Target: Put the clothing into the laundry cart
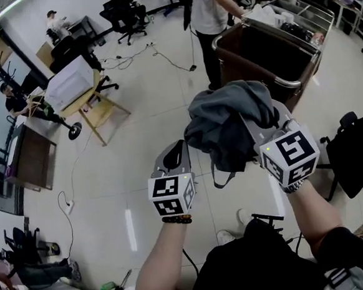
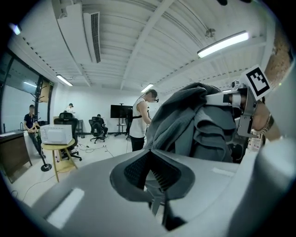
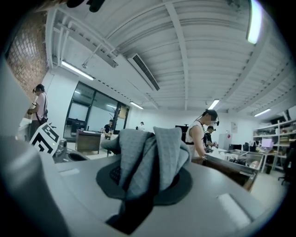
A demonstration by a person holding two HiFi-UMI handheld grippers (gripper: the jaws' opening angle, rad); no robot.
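Right hand-held gripper (image 3: pixel 144 179) pinches the bunched grey cloth garment (image 1: pixel 229 118); left hand-held gripper (image 1: pixel 174 153) is closed and empty. Lift it clear above the brown metal-rimmed laundry cart (image 1: pixel 257 57) before releasing.

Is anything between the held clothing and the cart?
Nothing visible does: the clothing, clamped in the right gripper, is held up before the cart. A person stands at the cart's left end, beside that path, not in it.

Matt grey cloth clothing (image 1: pixel 230 122), laundry cart (image 1: pixel 250 61) with shiny metal rim, glossy floor (image 1: pixel 153 99), seemingly wooden stool (image 1: pixel 89 103)
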